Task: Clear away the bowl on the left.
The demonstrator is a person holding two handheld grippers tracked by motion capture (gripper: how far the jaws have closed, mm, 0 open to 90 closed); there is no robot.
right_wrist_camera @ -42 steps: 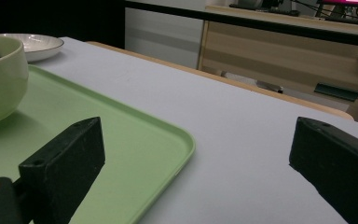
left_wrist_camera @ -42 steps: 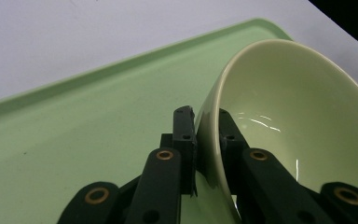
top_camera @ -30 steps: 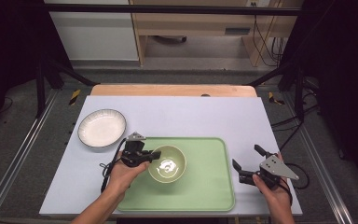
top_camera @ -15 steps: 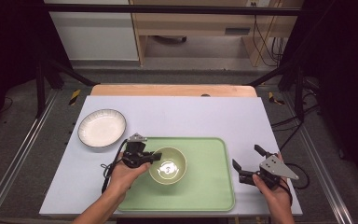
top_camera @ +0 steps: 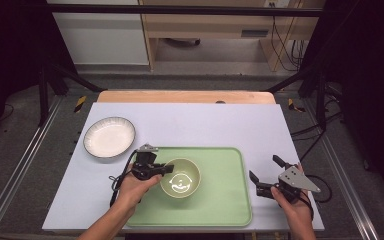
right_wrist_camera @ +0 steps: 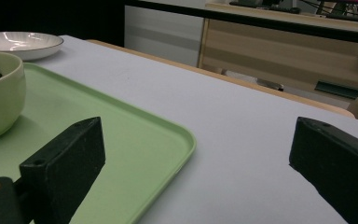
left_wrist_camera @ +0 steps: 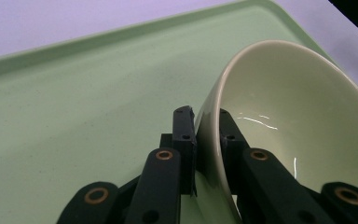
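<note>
floor (top_camera: 25,150): grey | cabinet (top_camera: 100,32): white | shelf unit (top_camera: 215,25): wooden

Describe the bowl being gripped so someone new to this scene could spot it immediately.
Start at the green tray on the table's near side. On the tray's left part sits the bowl, its rim pinched by the left hand-held gripper. It is deep and pale yellow-green, unlike the shallow white plate lying off the tray.

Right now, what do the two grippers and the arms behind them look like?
Both are black two-finger tools. The left gripper has a small grey plate on top and a black cable looping down beside the wrist. The right gripper carries a larger grey three-cornered plate with dark holes, and a black cable trails behind it. Its fingers are blocky with flat black pads. Both forearms are bare, without sleeves.
</note>
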